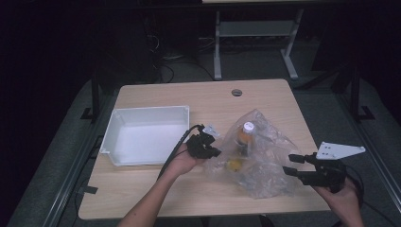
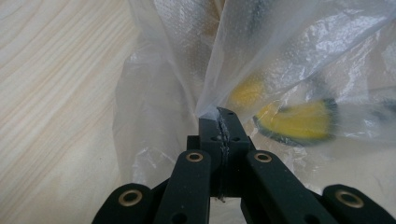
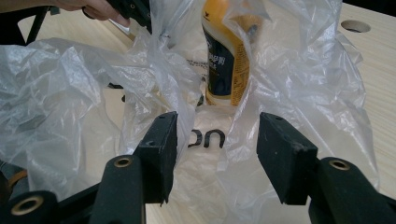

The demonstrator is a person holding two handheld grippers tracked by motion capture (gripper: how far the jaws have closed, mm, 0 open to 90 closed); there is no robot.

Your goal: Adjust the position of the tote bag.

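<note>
While left tool [image 2: 219, 122] pinches bag [image 2: 261, 51], bottle [image 3: 226, 56] stands.

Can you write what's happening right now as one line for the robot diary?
left tool: shut on plastic bag edge | right tool: open at bag's other side | bottle: upright inside bag | white tray: on table

High view: dim, the room around the bench [image 1: 203, 94] near black, soft focus.
Left gripper view: bright, plastic bag [image 2: 280, 56] glaring white, nearest folds blurred.
Right gripper view: evenly lit; light perhaps from overhead.
</note>
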